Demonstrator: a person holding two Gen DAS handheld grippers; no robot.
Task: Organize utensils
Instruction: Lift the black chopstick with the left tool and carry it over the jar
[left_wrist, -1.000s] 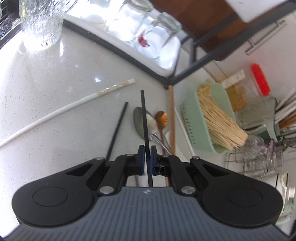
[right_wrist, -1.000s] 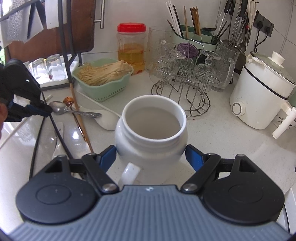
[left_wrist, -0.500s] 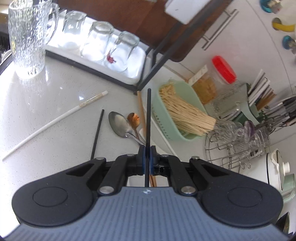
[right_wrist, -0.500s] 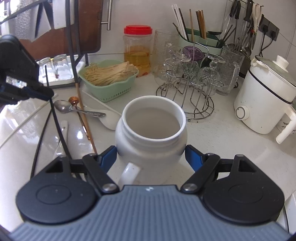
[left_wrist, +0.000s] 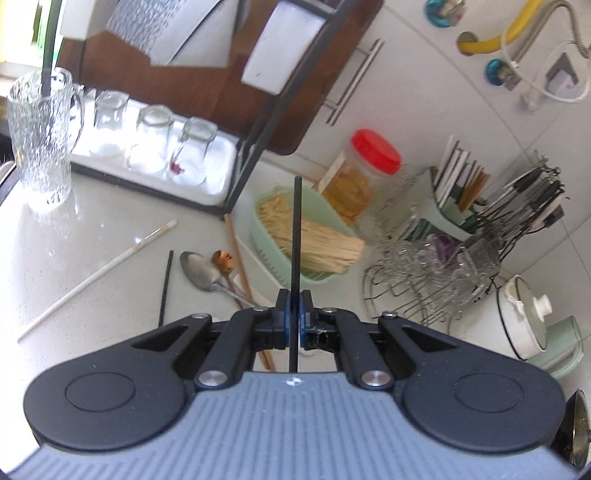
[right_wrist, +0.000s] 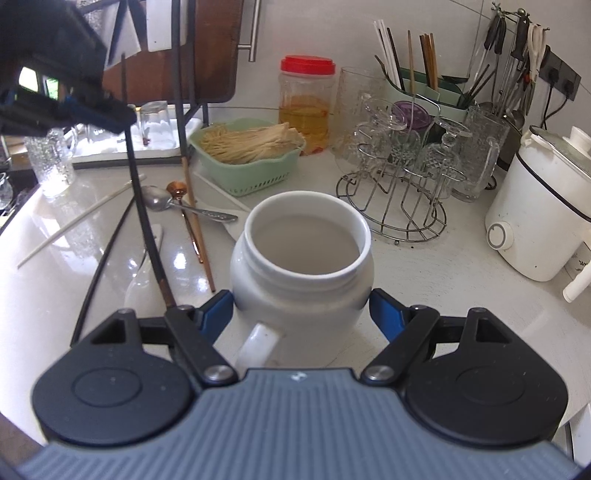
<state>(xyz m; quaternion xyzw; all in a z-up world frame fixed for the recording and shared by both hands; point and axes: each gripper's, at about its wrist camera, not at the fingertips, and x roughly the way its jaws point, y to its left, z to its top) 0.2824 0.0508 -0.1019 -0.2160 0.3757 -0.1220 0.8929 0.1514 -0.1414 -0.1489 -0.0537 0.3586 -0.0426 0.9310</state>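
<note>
My left gripper (left_wrist: 294, 311) is shut on a black chopstick (left_wrist: 296, 236) and holds it lifted above the counter; it also shows in the right wrist view (right_wrist: 146, 218), hanging from the left gripper (right_wrist: 110, 110) at upper left. My right gripper (right_wrist: 301, 308) is closed around a white ceramic jar (right_wrist: 303, 258) with a handle, which stands open and empty. On the counter lie a second black chopstick (left_wrist: 165, 288), a white chopstick (left_wrist: 99, 277), a steel spoon (left_wrist: 201, 273), a copper spoon (left_wrist: 222, 260) and a wooden chopstick (left_wrist: 238, 258).
A green basket of noodles (right_wrist: 251, 155) stands behind the utensils. A wire rack with glasses (right_wrist: 402, 155), a red-lidded jar (right_wrist: 306, 103), a utensil holder (right_wrist: 421, 85) and a white cooker (right_wrist: 535, 210) fill the right. A tray of glasses (left_wrist: 155, 144) and a glass pitcher (left_wrist: 40, 136) stand left.
My left gripper has risen and tilted up with the black chopstick, lifting it off the counter. My right gripper and the jar have barely moved.
</note>
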